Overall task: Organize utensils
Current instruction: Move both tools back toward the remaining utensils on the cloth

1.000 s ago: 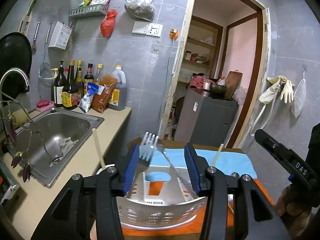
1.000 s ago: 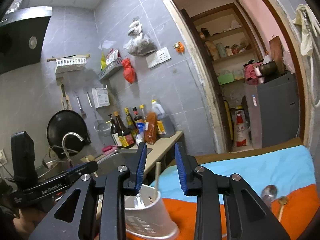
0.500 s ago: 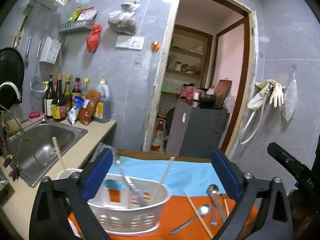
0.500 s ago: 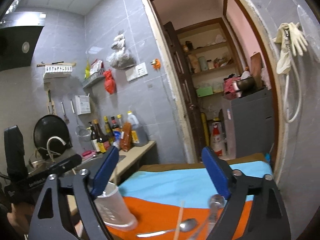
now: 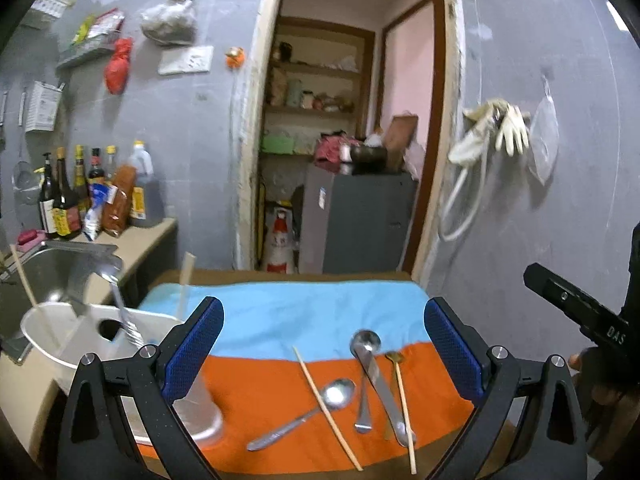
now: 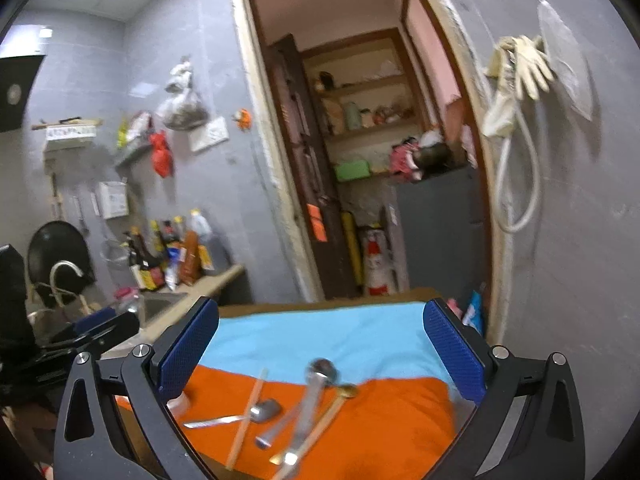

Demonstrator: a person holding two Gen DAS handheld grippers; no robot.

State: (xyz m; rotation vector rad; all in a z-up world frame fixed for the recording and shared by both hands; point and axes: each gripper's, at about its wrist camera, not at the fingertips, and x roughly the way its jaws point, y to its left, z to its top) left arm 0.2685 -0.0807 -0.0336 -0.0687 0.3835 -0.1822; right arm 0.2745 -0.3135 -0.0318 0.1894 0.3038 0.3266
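Lying loose on the orange part of the cloth are three spoons, a chopstick and a thin gold-headed utensil, none of them touched. The left gripper hangs over them with its jaws spread wide and nothing between the pads. The right gripper is opening, also empty, above the same pile. At the left stands a white holder with a fork and chopsticks upright in it.

Dim indoor light, motion blur, fisheye warping
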